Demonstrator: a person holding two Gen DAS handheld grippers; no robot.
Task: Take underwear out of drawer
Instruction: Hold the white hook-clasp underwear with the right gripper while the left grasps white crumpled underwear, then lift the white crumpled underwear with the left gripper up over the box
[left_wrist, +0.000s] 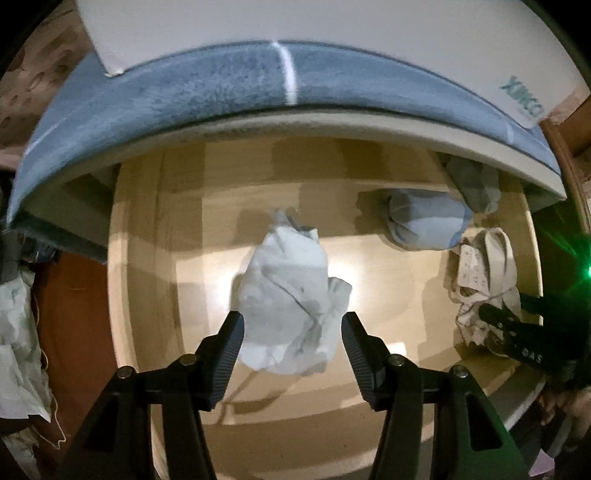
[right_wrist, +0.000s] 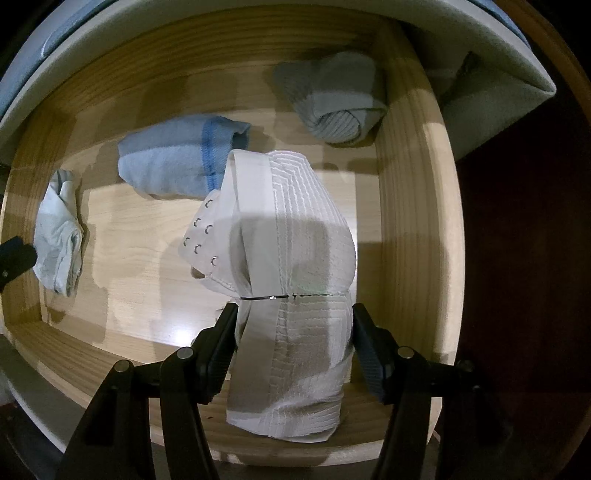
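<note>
The wooden drawer (left_wrist: 391, 280) stands pulled out. A crumpled pale blue-white pair of underwear (left_wrist: 288, 295) lies on its floor. My left gripper (left_wrist: 293, 325) points down over it, open, one finger on each side of the cloth. In the right wrist view the same underwear (right_wrist: 59, 236) lies at the left wall, with the left gripper's tip (right_wrist: 14, 254) beside it. A white bra (right_wrist: 291, 295) with hook-and-eye rows fills my right gripper (right_wrist: 293, 317), both pads against it. From the left wrist view the bra (left_wrist: 480, 273) and right gripper (left_wrist: 517, 332) are at the drawer's right side.
A folded light blue garment (right_wrist: 173, 162) and a rolled grey one (right_wrist: 332, 103) lie toward the drawer's (right_wrist: 406, 184) back. A blue-grey padded edge (left_wrist: 221, 85) with a white box (left_wrist: 258, 22) on it overhangs the back. Pale cloth (left_wrist: 18, 332) hangs outside, left.
</note>
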